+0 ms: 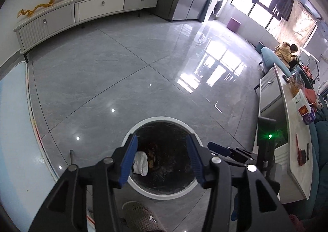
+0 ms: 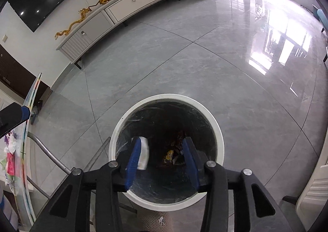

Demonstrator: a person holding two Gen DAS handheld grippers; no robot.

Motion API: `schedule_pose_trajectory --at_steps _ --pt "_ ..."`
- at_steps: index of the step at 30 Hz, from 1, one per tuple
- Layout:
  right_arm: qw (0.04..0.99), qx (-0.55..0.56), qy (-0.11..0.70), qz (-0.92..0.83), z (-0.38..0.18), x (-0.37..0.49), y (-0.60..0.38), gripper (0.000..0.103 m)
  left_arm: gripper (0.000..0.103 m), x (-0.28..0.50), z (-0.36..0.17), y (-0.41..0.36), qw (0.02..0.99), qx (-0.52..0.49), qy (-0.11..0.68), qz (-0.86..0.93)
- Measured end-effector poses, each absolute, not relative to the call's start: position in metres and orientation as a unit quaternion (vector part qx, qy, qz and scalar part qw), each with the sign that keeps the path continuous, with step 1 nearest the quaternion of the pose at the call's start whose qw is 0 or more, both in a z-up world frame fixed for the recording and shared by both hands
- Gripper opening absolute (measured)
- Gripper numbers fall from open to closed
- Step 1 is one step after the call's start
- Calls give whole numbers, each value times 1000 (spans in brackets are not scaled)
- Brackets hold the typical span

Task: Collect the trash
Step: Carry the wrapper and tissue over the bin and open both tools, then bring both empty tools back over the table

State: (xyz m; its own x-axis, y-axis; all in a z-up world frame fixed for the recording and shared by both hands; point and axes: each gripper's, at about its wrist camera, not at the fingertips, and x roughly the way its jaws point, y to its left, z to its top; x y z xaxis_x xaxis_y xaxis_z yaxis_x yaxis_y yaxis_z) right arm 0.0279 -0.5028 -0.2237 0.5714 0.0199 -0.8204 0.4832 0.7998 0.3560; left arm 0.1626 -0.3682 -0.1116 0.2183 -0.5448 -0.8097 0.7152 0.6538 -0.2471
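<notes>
A round white-rimmed trash bin (image 1: 141, 127) with a black liner stands on the grey floor below both grippers; it also shows in the right wrist view (image 2: 164, 97). My left gripper (image 1: 163, 155) is open above the bin's mouth. A white crumpled piece of trash (image 1: 141, 162) lies inside by the left finger, with brown scraps beside it. My right gripper (image 2: 162, 157) is open over the bin too. A white piece of trash (image 2: 144, 153) shows against its left finger; I cannot tell if it touches. Yellow and brown wrappers (image 2: 170, 155) lie at the bottom.
A white TV cabinet (image 1: 86, 10) stands along the far wall. A white table edge (image 1: 14, 119) is at left. A long counter (image 1: 297, 129) with boxes is at right. A slippered foot (image 1: 141, 218) is below the bin. Metal legs (image 2: 47, 152) stand at the bin's left.
</notes>
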Motion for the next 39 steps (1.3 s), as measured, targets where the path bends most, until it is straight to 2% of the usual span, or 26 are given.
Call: schedule_pose_trajectory --at_steps 4,8,14,16,18,21,32,39 --pt "844 288 432 -137 -211 20 -498 46 48 154 -96 -354 790 93 453 -403" --pt "857 281 408 -142 -187 4 -488 55 48 144 -72 -324 813 89 423 -392" --pt "880 265 367 -145 -142 -14 -466 55 48 127 -42 -269 847 88 380 -360" --pt "889 254 350 -147 -123 -20 -457 57 50 123 -34 -249 857 86 369 -350" --pt "898 244 335 -146 -106 -25 -445 59 59 117 -27 -226 868 79 357 -337" --pt "910 231 316 -137 -81 -28 -428 60 60 109 -17 -190 883 73 338 -317" --pt "939 198 269 -77 -20 -23 -348 60 60 91 -3 -37 920 16 308 -243" --pt "947 166 274 -33 -3 2 -291 62 63 95 -15 53 936 -8 304 -175"
